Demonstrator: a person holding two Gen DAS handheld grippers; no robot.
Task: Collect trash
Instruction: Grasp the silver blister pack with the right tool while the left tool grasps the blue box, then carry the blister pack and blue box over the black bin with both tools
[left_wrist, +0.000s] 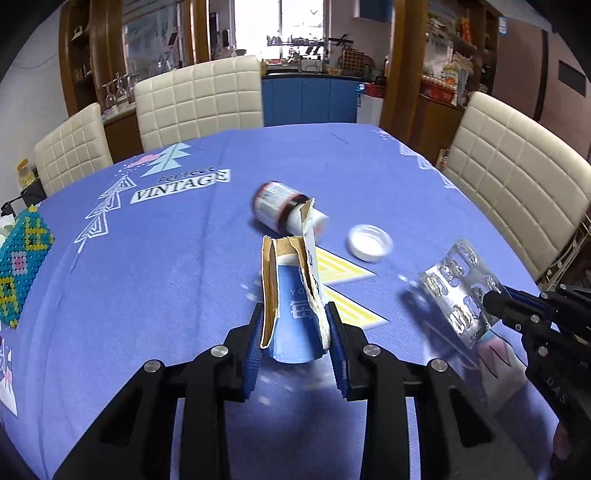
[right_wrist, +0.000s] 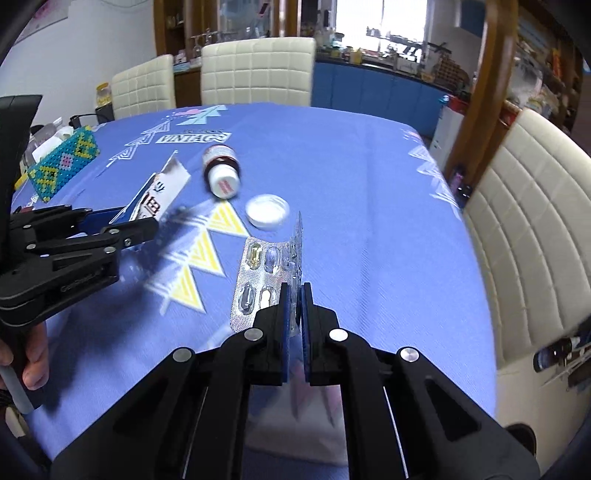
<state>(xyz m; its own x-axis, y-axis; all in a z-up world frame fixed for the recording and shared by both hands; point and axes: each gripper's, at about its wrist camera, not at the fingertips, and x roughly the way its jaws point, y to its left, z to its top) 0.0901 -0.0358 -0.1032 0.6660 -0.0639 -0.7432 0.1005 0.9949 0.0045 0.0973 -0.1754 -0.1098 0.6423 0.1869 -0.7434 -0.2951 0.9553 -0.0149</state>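
Left gripper (left_wrist: 295, 325) clamps the light, crushable box (left_wrist: 291, 295) at centre; right gripper (right_wrist: 294, 306) pinches the stiff, thin blister (right_wrist: 266, 273) by its edge.

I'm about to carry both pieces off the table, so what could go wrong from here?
The right claw pinches the blister pack only at one edge, so it could swing or slip out. The left claw squeezes a torn carton, which might crush or tear further. The bottle lies on its side and could roll if bumped.

On the desk (left_wrist: 184, 280) before me: bottle (left_wrist: 284, 210) on its side, cap (left_wrist: 369, 243) just right, beaded box (left_wrist: 20, 266) far left.
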